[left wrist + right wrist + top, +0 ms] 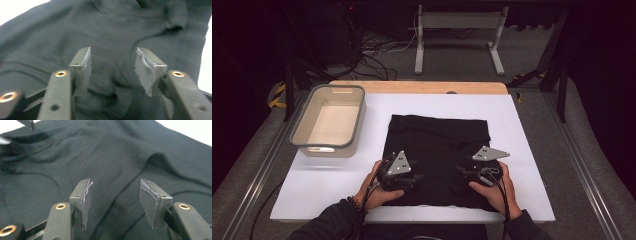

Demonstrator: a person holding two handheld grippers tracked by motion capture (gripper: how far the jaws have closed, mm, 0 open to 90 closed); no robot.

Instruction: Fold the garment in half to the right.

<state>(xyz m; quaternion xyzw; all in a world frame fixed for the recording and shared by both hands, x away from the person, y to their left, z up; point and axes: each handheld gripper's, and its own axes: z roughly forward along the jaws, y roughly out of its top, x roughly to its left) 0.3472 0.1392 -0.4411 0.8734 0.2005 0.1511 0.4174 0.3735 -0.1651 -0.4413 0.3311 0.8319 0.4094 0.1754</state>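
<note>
Now your left tongs [416, 178] and right tongs [460, 172] hover half-open and empty over the near half of the black garment [437, 145] spread on the counter [532, 150]. Pinch a single layer near each edge, evenly. Dark folds hide which layer lies uppermost.

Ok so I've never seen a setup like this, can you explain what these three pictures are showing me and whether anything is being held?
A person sits at a white table with a hand-held two-jaw tool in each hand. The high view looks down from above: left gripper, right gripper. The other two pictures come from cameras riding on the left gripper and the right gripper, looking along their jaws. A black garment lies folded on the table, with a grey bin beside it. Both grippers are open just over the cloth, holding nothing.
</note>
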